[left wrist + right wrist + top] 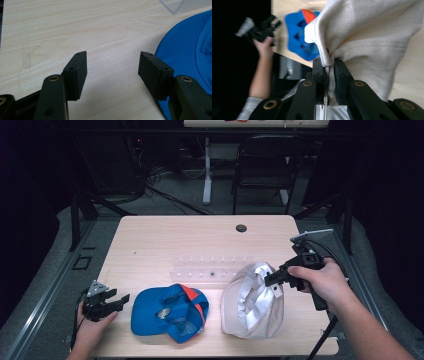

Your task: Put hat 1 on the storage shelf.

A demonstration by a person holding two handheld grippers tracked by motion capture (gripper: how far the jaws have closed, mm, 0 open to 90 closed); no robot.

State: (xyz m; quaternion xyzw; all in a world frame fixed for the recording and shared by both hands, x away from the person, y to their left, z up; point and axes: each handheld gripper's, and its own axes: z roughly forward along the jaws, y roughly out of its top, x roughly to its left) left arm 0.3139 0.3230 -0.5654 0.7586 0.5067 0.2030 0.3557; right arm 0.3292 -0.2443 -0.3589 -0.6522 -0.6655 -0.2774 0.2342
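Right gripper (329, 65) jaws pinch the white cap (252, 301) edge; left gripper (112, 66) jaws spread beside the blue cap (167, 312)

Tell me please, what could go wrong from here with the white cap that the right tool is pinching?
1. The right tool is shut on only a thin edge of the white cap, so the fabric might slip out if pulled.
2. The blue cap lies close beside it; dragging the white cap sideways could push it.
3. The left tool is open beside the blue cap, so nothing holds that cap in place.
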